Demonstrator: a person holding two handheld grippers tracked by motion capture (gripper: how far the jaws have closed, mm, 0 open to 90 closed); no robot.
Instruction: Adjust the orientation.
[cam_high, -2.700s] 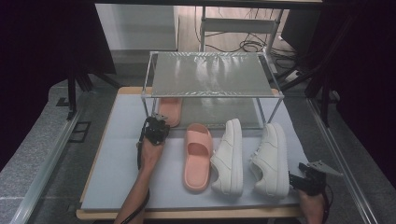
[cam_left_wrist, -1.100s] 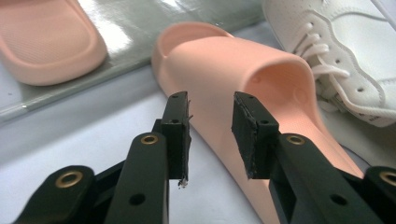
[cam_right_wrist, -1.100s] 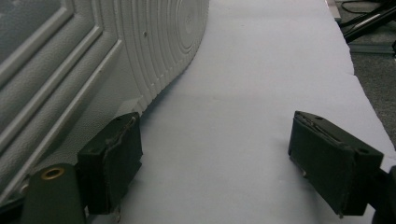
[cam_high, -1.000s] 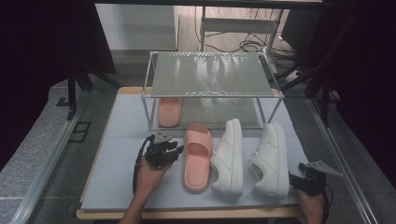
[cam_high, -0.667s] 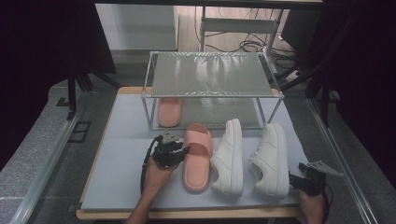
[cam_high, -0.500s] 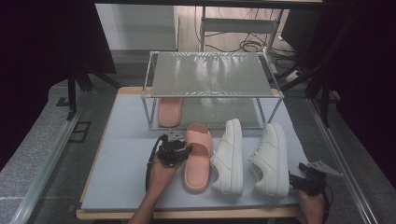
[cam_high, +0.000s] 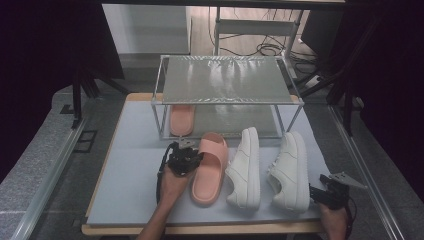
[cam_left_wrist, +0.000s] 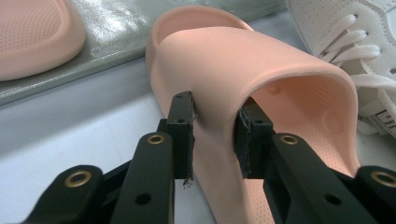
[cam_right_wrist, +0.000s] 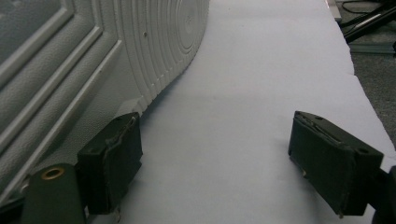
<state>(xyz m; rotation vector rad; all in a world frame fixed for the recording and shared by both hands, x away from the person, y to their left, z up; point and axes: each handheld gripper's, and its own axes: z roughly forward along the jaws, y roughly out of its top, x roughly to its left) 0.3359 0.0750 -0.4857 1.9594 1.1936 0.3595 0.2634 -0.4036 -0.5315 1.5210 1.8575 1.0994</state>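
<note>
A pink slide (cam_high: 210, 167) lies on the grey mat, toe toward the rack. My left gripper (cam_high: 186, 159) sits at its left side. In the left gripper view the gripper (cam_left_wrist: 214, 133) is shut on the left wall of the slide's strap (cam_left_wrist: 243, 60), one jaw outside and one inside. A second pink slide (cam_high: 181, 119) rests on the rack's lower shelf. My right gripper (cam_high: 326, 195) stands open near the mat's front right corner, beside a white sneaker (cam_high: 289, 170). In the right gripper view the gripper (cam_right_wrist: 224, 158) holds nothing, and the sneaker's sole (cam_right_wrist: 93, 56) touches its left jaw.
A metal rack (cam_high: 227, 80) with a shiny top shelf stands at the back of the mat (cam_high: 135, 165). Another white sneaker (cam_high: 246, 167) lies between the pink slide and the right sneaker. Bare mat stretches left of my left hand. Cables lie on the floor behind.
My left gripper drew back from the rack, swung right to the pink slide on the mat and shut on its strap. The right gripper has stayed still.
</note>
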